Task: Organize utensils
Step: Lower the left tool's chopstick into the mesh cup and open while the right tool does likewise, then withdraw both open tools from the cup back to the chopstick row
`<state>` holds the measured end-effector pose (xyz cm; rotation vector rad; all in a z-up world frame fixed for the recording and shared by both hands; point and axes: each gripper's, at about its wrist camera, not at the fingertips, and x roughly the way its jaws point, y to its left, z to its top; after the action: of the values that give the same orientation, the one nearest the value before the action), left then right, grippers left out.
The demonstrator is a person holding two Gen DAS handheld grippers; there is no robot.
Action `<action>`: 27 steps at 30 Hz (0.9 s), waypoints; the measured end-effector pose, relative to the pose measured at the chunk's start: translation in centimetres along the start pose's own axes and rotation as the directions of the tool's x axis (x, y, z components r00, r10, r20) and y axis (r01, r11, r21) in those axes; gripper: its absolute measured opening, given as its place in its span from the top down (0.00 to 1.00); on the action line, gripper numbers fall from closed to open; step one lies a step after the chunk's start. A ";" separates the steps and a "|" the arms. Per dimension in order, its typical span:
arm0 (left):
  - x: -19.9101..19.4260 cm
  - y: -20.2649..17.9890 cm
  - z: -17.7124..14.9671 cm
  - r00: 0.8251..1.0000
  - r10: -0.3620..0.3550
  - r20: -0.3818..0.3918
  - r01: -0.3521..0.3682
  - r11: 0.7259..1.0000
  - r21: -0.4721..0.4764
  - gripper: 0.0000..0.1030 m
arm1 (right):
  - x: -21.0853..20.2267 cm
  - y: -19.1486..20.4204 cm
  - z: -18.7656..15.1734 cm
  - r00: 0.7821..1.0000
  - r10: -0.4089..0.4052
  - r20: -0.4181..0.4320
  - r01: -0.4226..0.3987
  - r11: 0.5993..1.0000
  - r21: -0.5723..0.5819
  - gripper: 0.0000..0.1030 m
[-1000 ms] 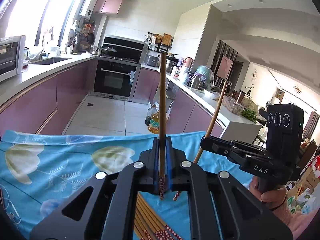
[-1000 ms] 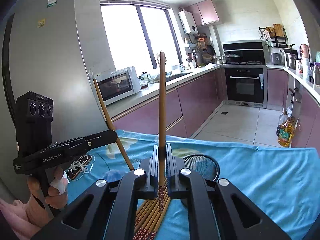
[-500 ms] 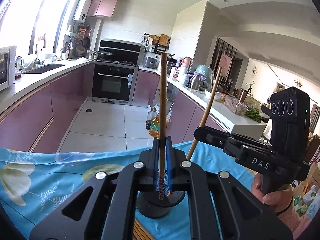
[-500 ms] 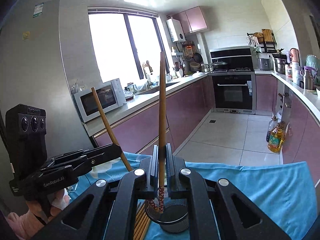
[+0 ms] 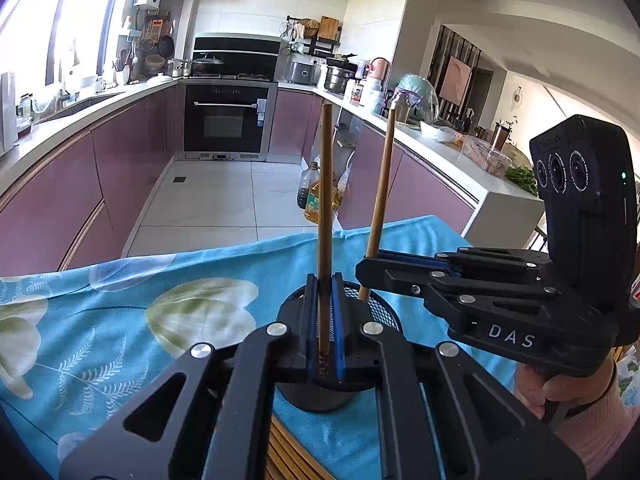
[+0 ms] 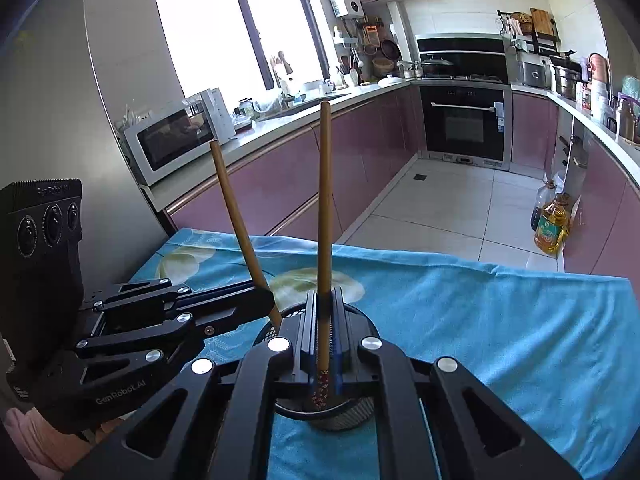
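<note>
Both my claws, left (image 5: 325,320) and right (image 6: 325,332), each pinch one chopstick (image 5: 325,216) upright over the mesh cup (image 5: 384,316). Let go off-center and one clips the rim, probably tipping it.

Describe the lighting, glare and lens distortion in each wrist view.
Left wrist view: daylight blows out the window at upper left; fisheye bends the white countertop and darkens the corners; the thin wooden chopstick is sharp. Right wrist view: the big window is pure white glare, the grey wall beside it dim, the floral blue tablecloth evenly lit.
</note>
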<state>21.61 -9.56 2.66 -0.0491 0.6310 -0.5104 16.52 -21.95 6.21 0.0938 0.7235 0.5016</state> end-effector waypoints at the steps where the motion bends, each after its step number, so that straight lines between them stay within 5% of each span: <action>1: 0.2 0.1 -0.1 1.000 0.000 -0.004 0.000 1.000 0.001 0.93 | 0.3 -0.2 0.0 1.000 -0.003 -0.005 0.003 1.000 0.003 0.94; 15: -1.8 1.7 -2.2 0.999 0.031 0.036 -0.031 0.999 -0.018 0.73 | -1.5 -0.4 -1.2 0.998 -0.022 0.060 0.019 0.999 0.044 0.78; 27: -7.3 3.6 -7.2 0.989 0.134 0.064 -0.134 0.991 -0.008 0.54 | -5.4 3.4 -5.4 0.992 0.098 0.075 -0.093 0.993 -0.068 0.60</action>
<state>14.00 -2.22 0.11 -0.0267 0.5685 -0.3763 8.17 -21.95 6.31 0.0872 0.6273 0.6091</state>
